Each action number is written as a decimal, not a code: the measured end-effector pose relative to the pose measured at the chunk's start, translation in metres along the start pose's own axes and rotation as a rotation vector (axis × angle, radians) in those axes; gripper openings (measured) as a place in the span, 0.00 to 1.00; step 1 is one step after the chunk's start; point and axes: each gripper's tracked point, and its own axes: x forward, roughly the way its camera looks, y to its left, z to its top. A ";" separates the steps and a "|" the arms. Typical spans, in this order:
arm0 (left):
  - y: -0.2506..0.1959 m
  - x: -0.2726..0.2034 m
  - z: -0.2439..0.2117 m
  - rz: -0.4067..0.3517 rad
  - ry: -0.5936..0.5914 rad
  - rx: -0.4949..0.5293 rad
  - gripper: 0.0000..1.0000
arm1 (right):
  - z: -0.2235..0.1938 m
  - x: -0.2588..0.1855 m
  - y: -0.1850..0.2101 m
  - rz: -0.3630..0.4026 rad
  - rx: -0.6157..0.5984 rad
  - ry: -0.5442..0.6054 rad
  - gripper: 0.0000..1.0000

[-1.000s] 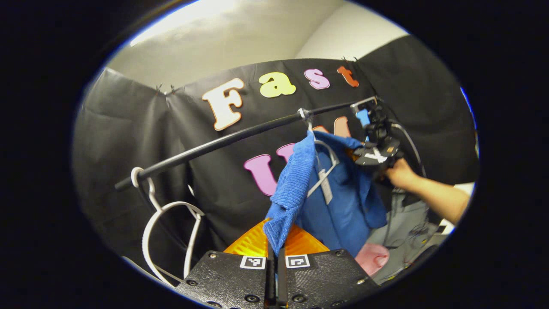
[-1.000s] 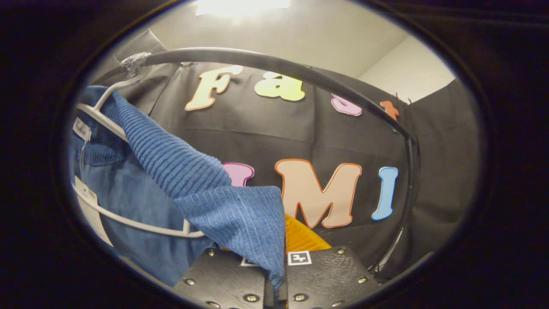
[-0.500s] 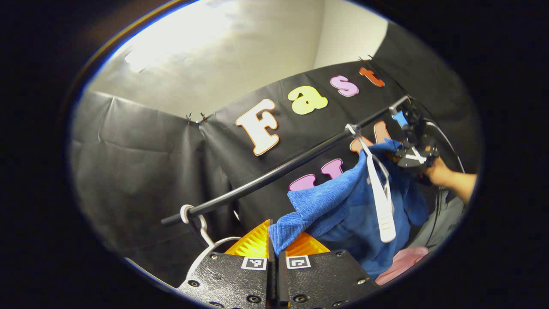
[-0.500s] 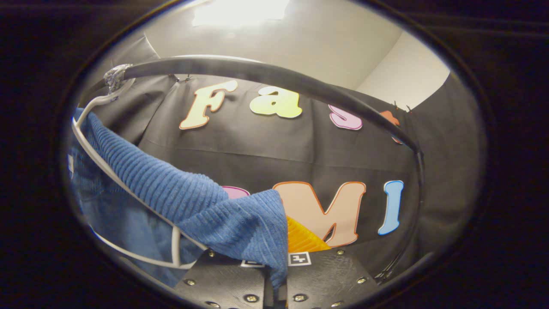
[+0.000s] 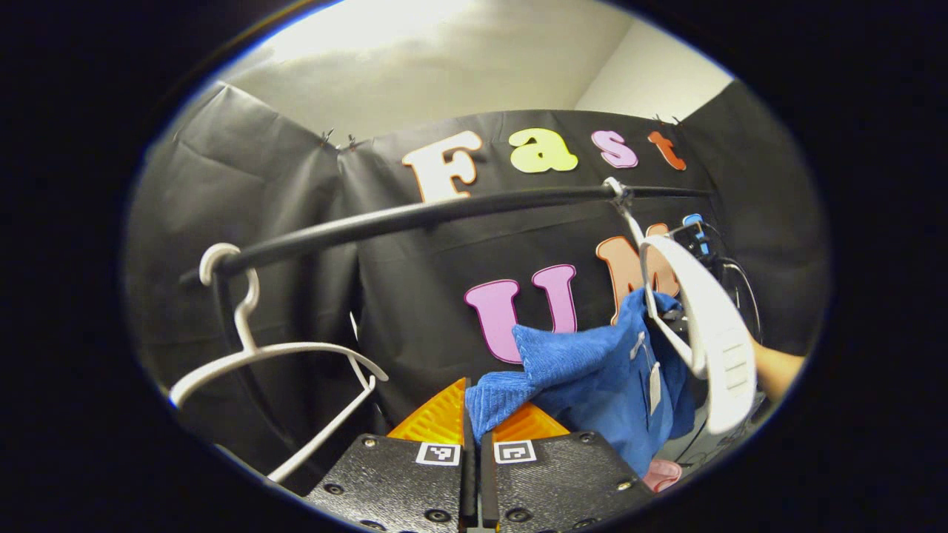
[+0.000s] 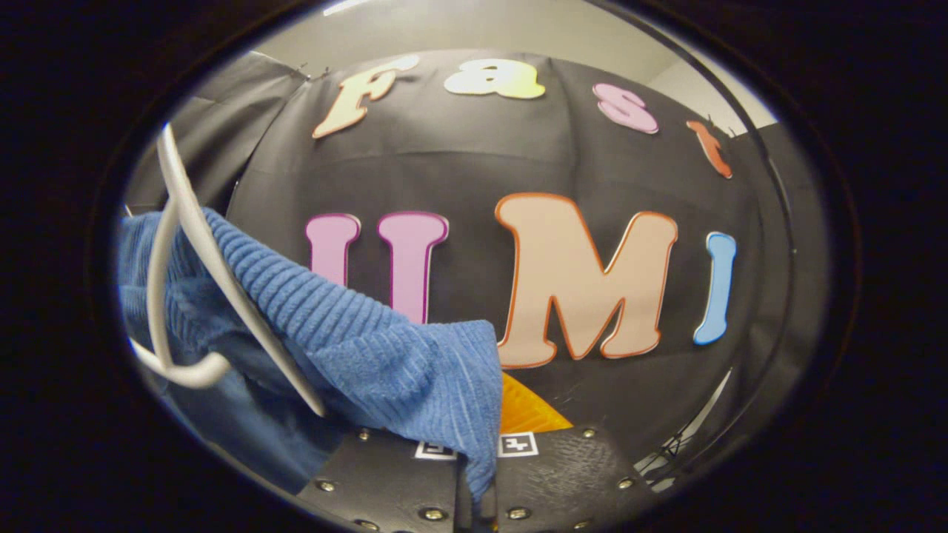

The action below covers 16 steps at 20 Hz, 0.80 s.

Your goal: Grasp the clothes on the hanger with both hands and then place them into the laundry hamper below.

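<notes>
The blue ribbed garment stretches between both grippers and droops below the black rail. My left gripper is shut on one corner of it. In the right gripper view the same garment drapes over my right gripper, which is shut on its edge. The white hanger still hooks on the rail and tilts, its arm lying across the cloth. The garment looks mostly slipped off it. A hand shows behind the hanger.
An empty white hanger hangs at the rail's left end. Something pink lies low at the right, under the garment. The rack's upright curves down the right side of the right gripper view.
Both grippers have come down and pulled the garment with them. It has slid down off the hanger, which has swung and tilted. The rail has left the right gripper view.
</notes>
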 end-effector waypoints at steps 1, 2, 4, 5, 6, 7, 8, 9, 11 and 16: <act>0.001 0.001 -0.009 0.002 0.006 -0.033 0.05 | -0.014 0.001 -0.002 0.002 0.037 0.021 0.07; 0.002 0.005 -0.020 0.008 0.015 -0.051 0.02 | -0.027 0.000 -0.002 0.004 0.081 0.040 0.07; -0.001 0.013 -0.034 0.023 0.033 -0.099 0.00 | -0.053 -0.008 -0.002 0.006 0.138 0.084 0.07; -0.005 0.015 -0.040 0.020 0.045 -0.116 0.00 | -0.064 -0.019 -0.002 -0.003 0.142 0.113 0.07; -0.009 0.015 -0.042 0.023 0.048 -0.114 0.02 | -0.069 -0.033 0.000 -0.004 0.143 0.123 0.07; -0.012 0.013 -0.040 0.036 0.039 -0.101 0.05 | -0.069 -0.048 0.006 0.012 0.153 0.122 0.07; -0.013 0.010 -0.038 0.044 0.034 -0.100 0.05 | -0.068 -0.064 0.008 0.013 0.165 0.123 0.07; -0.014 0.005 -0.037 0.047 0.032 -0.117 0.03 | -0.071 -0.078 0.009 0.017 0.181 0.132 0.07; -0.015 -0.004 -0.032 0.059 0.018 -0.145 0.02 | -0.068 -0.106 0.012 0.022 0.210 0.133 0.07; -0.018 -0.023 -0.027 0.092 -0.004 -0.184 0.01 | -0.052 -0.167 0.013 0.047 0.231 0.118 0.07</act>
